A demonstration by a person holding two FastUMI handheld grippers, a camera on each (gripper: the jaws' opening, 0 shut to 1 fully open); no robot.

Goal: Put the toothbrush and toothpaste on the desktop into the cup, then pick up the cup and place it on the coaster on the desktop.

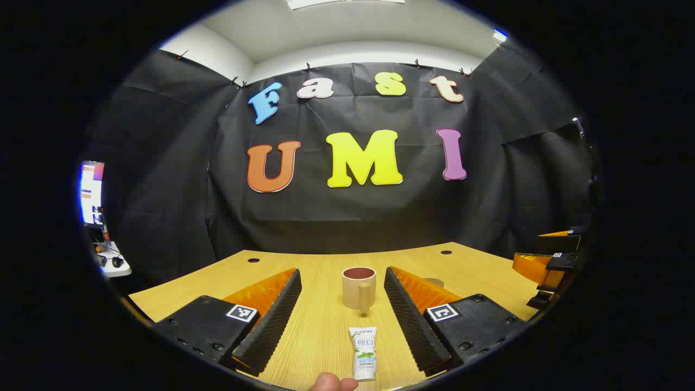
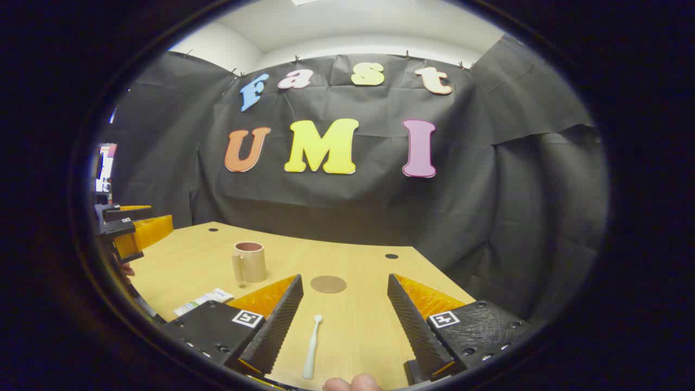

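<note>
Left gripper view: my left gripper point(image 1: 342, 309) has its fingers point(image 1: 271, 320) spread wide, nothing between them touching. Toothpaste point(image 1: 364, 353) lies flat on the table point(image 1: 217, 277) in the gap, white tube with green print, long axis pointing away from me, near end next to a fingertip of my hand point(image 1: 332, 383) at the bottom edge. Straight past it stands the cup point(image 1: 359, 289), upright, tan outside, reddish-brown inside, handle facing me. Coaster point(image 1: 434, 282) peeks out just behind the right finger, mostly blocked by it. My right gripper point(image 1: 548, 269) sits at the far right edge, apart from everything.

Right gripper view: right gripper point(image 2: 342, 309) fingers point(image 2: 274, 323) also wide apart, holding nothing. Toothbrush point(image 2: 312, 347) lies on the table between them, pale, slim, head end away from me, closer to the left finger. Round brown coaster point(image 2: 328, 284) lies flat beyond it, bare. Cup point(image 2: 250, 262) is off to the left, well apart from the coaster. Toothpaste point(image 2: 203, 301) partly hidden behind my left finger. Left gripper point(image 2: 130, 231) at the left edge; small holes point(image 2: 391, 256) in the tabletop near the back.
</note>
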